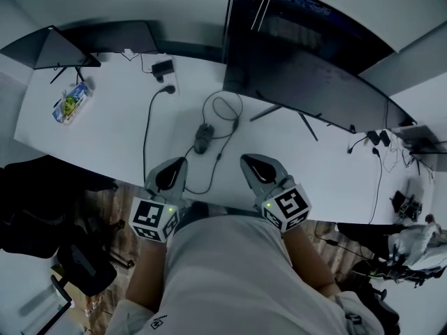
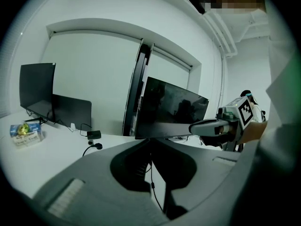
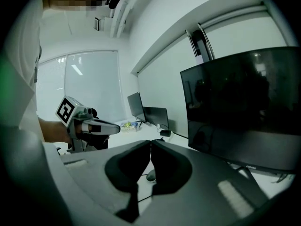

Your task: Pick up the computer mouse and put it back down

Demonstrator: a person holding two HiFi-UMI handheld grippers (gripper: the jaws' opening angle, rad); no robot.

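Observation:
The dark grey wired computer mouse (image 1: 203,137) lies on the white desk (image 1: 112,131), its cable looping behind it. My left gripper (image 1: 182,161) hovers over the desk's near edge, short of the mouse and to its left, jaws shut and empty. My right gripper (image 1: 245,160) hovers to the mouse's right, also shut and empty. In the right gripper view the mouse (image 3: 150,175) shows low, just past the closed jaws (image 3: 150,144), with the left gripper (image 3: 117,127) off to the left. The left gripper view shows its closed jaws (image 2: 150,142) and the right gripper (image 2: 191,127).
A large dark monitor (image 1: 307,82) stands behind and right of the mouse. A smaller screen (image 1: 56,47) sits at the far left corner. A snack packet (image 1: 72,103) lies at the left, and a power adapter (image 1: 163,68) with a black cable (image 1: 147,128) at the back.

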